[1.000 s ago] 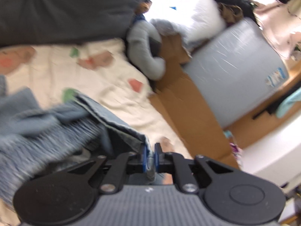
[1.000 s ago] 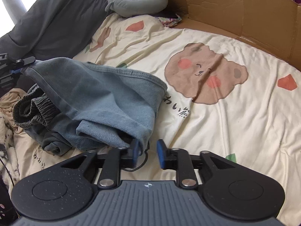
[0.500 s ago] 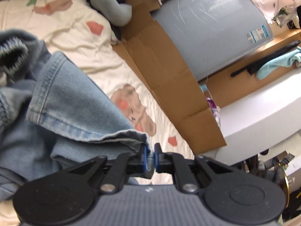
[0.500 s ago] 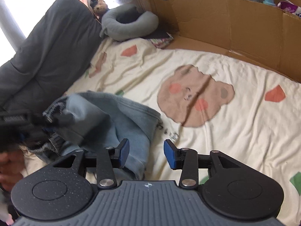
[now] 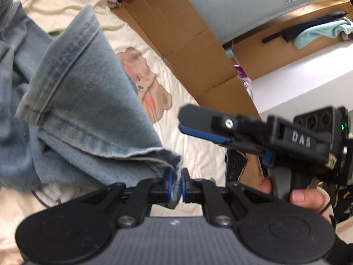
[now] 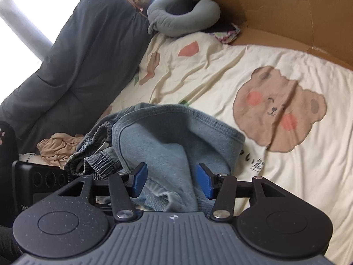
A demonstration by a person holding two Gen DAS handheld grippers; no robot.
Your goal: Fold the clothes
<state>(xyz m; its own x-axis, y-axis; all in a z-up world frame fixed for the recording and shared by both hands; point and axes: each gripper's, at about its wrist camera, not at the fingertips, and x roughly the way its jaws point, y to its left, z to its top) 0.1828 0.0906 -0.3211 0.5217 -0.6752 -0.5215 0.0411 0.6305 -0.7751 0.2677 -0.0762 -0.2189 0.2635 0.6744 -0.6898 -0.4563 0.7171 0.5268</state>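
Observation:
Light blue jeans point(image 5: 88, 110) lie bunched on the cream bear-print sheet point(image 6: 280, 108). My left gripper point(image 5: 175, 184) is shut on a corner of a leg hem and holds it lifted, with the leg draped off to the left. In the right wrist view the jeans point(image 6: 176, 137) are heaped just ahead, elastic waistband at the left. My right gripper point(image 6: 172, 177) has its jaws opening. A fold of denim lies between the blue pads point(image 6: 140, 176), which do not press it. From the left wrist view the right gripper point(image 5: 192, 125) hovers close on the right, with a hand point(image 5: 304, 196) gripping its handle.
A dark grey duvet point(image 6: 77, 55) banks the left side of the bed, and a grey neck pillow point(image 6: 183, 19) lies at its head. Cardboard point(image 6: 286, 11) walls the far side. A beige garment point(image 6: 57, 145) lies crumpled left of the jeans. The left gripper's black body point(image 6: 39, 181) is close by.
The left gripper swung down and across with the hem and now sits beside the right gripper. The right gripper's jaws have widened and it has lifted slightly over the jeans.

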